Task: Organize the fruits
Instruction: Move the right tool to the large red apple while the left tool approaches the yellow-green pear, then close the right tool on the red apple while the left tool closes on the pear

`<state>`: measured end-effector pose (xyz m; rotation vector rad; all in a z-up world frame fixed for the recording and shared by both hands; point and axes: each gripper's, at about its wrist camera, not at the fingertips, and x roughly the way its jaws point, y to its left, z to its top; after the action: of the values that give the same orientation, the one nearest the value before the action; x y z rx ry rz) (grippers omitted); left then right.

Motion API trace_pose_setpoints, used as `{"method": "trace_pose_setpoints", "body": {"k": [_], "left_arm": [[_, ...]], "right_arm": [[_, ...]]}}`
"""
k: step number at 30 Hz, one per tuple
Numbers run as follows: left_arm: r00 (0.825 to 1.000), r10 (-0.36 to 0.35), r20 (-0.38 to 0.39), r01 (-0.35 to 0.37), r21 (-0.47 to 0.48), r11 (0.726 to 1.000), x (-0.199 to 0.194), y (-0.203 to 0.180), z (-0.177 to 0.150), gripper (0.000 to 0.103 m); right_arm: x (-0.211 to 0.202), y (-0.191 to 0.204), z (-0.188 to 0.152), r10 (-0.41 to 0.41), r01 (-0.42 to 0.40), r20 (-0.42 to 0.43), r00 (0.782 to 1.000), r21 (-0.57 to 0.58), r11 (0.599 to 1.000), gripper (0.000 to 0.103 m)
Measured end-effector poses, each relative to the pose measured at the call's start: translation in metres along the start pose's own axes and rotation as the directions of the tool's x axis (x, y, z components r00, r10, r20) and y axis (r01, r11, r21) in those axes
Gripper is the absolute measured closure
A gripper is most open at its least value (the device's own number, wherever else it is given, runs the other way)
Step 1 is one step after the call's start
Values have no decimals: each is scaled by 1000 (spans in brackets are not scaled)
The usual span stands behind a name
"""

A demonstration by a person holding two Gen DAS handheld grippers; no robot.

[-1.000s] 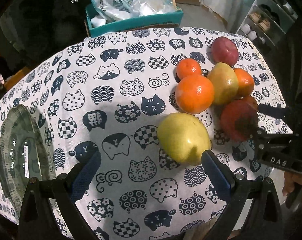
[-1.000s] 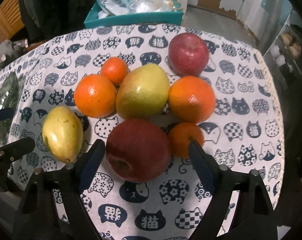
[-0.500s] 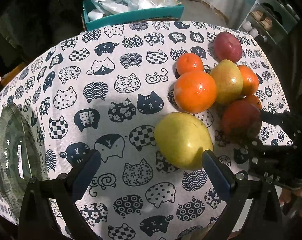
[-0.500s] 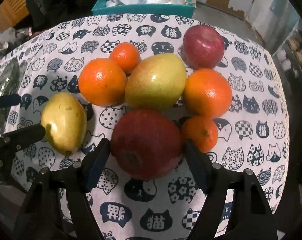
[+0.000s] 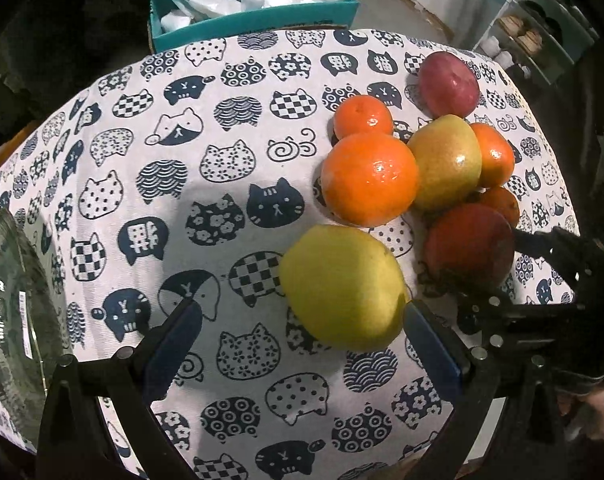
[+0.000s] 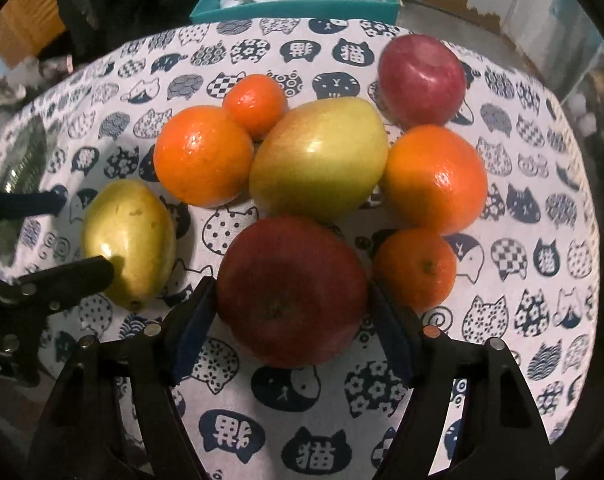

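- the green-yellow pear (image 6: 318, 162) sat in the middle of the fruit pile on the cat-print tablecloth (image 5: 222, 152); every other place here is given from it.
- the right gripper (image 6: 292, 312) was just in front of the pear, its blue pads (image 6: 192, 320) pressed to both sides of the dark red apple (image 6: 292, 290), which touched the pear's near side.
- the pads looked to be bearing on the apple's skin, though the fisheye bend made the right-hand contact hard to judge.
- a large orange (image 6: 204, 156) touched the pear's left side, with a small mandarin (image 6: 256, 104) behind it.
- another large orange (image 6: 436, 178) touched the pear's right side; a second small mandarin (image 6: 416, 268) lay in front of that orange, beside the apple.
- a lighter red apple (image 6: 422, 78) stood behind the pear, to the right.
- the yellow pear (image 5: 342, 286) lay apart, well to the left and nearer than the green-yellow one.
- the left gripper (image 5: 298, 336) stood with fingers wide apart; its right pad (image 5: 432, 346) was just beside the yellow pear, the left pad well clear.
- a glass dish (image 5: 10, 308) sat far to the left at the cloth's edge.
- a teal box (image 6: 298, 6) of plastic bags stood behind the table.
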<state>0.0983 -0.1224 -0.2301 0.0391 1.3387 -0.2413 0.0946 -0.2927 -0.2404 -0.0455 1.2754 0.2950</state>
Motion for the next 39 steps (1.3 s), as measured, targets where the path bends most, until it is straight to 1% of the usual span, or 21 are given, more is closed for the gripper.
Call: {"method": "trace_pose_setpoints", "body": {"k": [2,8,10,12,14,16,18,23,24,26,28,33,36,39], "left_arm": [[1000,-7,-6,7,1,1000,2,-4,2,1],[999,-24,-35,24,10,1000,16,-15,7,1],[998,-54,-43,53,-13,998,21,-13,8,2],[995,-69,-66,66,-49,997,26,-8,10,2],[993,-95,-77,90,-66,994,30,-5,11,4],[991,-104,-83,97,-76,992,33,-4,9,11],[989,-122,-89,115,-73,991,36,-4,8,13],[991,-112,-71,110,-24,994,35,-9,6,16],[991,-113,-67,112,-18,994,35,-8,5,18],[992,-108,-60,108,-4,994,37,-13,7,20],[990,-132,-55,133,4,991,38,-15,7,27],[991,-132,-36,132,11,991,36,-14,6,28],[995,-101,-16,102,25,994,31,-13,2,28],[995,-96,5,95,45,994,21,-14,1,29]], "right_arm": [[-3,-5,-1,23,-23,-3,1000,15,1000,28],[-12,-19,-8,43,-43,-2,999,56,998,27],[-12,-21,-9,48,-48,8,999,61,997,27],[-11,-26,-8,64,-65,15,998,75,995,27],[-10,-26,-10,72,-73,15,997,77,994,26],[-7,-24,-9,77,-78,11,997,80,994,26],[-5,-24,-8,79,-79,9,997,78,994,26],[0,-19,-6,69,-69,2,998,56,996,27],[0,-18,-6,65,-65,1,998,52,996,27],[1,-15,-6,50,-50,1,999,46,998,27],[-1,-18,-8,41,-41,3,999,46,998,27],[-8,-23,-12,31,-32,18,999,47,998,27],[-14,-22,-13,23,-25,39,999,39,999,27],[-20,-20,-12,10,-12,63,998,32,999,27]]}}
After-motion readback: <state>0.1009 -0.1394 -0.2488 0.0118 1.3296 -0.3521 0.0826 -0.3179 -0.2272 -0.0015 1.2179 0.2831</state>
